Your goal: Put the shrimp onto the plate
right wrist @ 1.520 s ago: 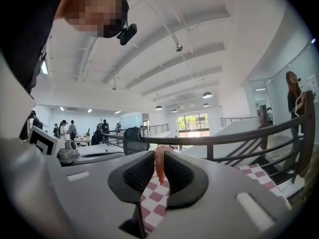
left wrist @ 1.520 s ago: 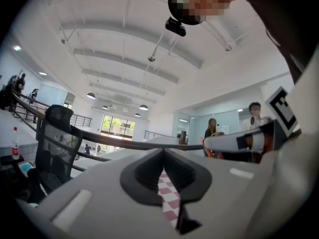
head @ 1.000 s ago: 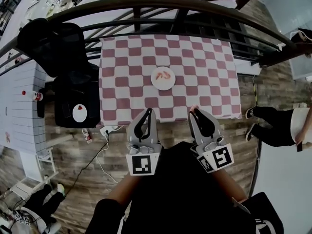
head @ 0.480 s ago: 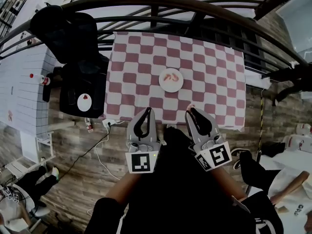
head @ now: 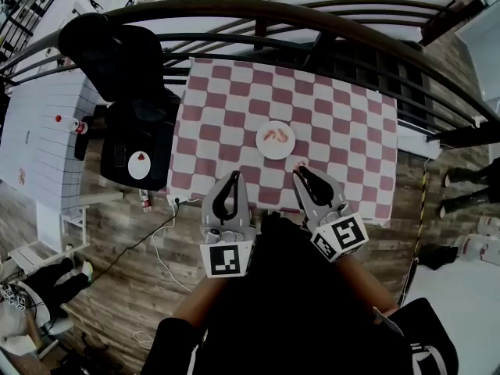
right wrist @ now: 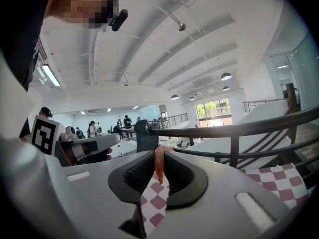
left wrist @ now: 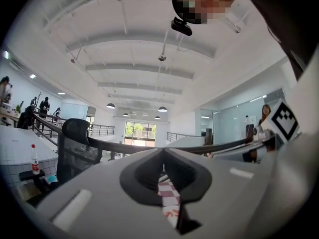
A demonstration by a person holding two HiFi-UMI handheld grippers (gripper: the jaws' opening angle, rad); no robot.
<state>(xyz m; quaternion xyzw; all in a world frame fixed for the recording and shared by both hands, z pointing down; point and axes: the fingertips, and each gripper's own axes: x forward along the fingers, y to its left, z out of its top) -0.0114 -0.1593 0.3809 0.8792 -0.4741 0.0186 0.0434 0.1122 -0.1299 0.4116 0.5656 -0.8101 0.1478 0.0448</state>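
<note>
A white plate (head: 278,150) sits mid-table on the red-and-white checked cloth (head: 226,123), with shrimps (head: 274,136) lying on it. My right gripper (head: 300,169) reaches over the table's near edge, just short of the plate, shut on a pink shrimp (right wrist: 158,164) that stands upright between its pads. The right gripper (right wrist: 158,158) points toward the railing. My left gripper (head: 233,176) hovers at the near edge, left of the right one. In its own view the left gripper (left wrist: 162,154) is shut with nothing in it; the cloth and plate (left wrist: 171,214) show through the slit.
A dark curved railing (head: 312,18) runs behind the table. A black office chair (head: 117,53) and a black stool with a small white dish (head: 138,165) stand to the left. A white counter (head: 39,147) carries a bottle. Cables (head: 160,237) lie on the wooden floor.
Both grippers have come forward to the table's near edge. The right one, still holding the shrimp, has moved closer to the plate and a little lower.
</note>
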